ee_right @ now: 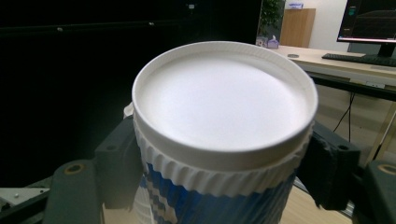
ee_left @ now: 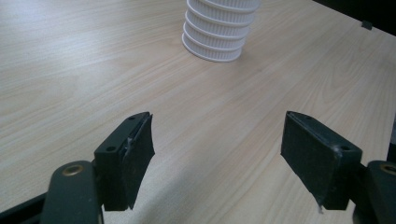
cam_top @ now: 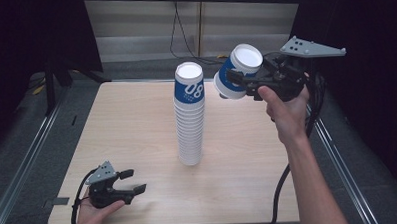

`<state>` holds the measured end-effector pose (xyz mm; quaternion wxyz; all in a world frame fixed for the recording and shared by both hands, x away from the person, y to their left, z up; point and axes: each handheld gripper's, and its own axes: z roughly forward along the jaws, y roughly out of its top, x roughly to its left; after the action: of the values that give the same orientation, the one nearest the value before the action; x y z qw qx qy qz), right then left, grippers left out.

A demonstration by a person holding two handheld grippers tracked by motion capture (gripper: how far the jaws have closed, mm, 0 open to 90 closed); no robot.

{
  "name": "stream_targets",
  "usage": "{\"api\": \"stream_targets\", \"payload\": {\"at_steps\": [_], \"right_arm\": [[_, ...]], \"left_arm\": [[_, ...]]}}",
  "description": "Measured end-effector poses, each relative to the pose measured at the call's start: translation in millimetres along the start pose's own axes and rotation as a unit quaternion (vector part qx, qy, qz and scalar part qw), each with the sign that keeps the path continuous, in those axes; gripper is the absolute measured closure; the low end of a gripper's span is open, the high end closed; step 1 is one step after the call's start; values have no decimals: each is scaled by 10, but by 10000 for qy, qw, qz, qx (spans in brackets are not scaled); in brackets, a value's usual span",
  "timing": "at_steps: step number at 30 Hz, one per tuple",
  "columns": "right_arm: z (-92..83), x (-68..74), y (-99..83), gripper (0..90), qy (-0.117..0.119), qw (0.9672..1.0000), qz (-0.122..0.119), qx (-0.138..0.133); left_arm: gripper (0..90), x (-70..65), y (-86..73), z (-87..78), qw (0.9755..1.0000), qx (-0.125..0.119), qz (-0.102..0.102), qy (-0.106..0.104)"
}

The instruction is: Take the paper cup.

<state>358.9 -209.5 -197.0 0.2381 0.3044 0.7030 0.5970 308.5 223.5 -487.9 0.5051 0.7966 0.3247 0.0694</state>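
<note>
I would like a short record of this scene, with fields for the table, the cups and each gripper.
table: light wood table
cup stack: tall stack of upside-down cups, standing near the table's middle
held cup: blue and white cup, tilted, in the air to the right of the stack's top
right gripper: right gripper, fingers shut on the held cup
left gripper: left gripper, open, holding nothing, low over the table's near left part

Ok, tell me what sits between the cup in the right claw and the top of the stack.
Nothing visible does. The right claw holds the cup tilted, in the air just right of the stack, near its top. Open air separates them, and the left claw rests open far off at the table's near edge.
</note>
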Motion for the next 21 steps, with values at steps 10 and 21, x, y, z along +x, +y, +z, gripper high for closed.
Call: {"api": "stream_targets", "payload": {"at_steps": [10,21], "right_arm": [[-28,34,-259,254,-47,9994,-13,338],[-36,77,-633,253,174,9983,80,559]], "left_arm": [[251,8,17,-7,10000,-81,-11,-9],[204,-82,162,63,9998,-139,153,-85]]}}
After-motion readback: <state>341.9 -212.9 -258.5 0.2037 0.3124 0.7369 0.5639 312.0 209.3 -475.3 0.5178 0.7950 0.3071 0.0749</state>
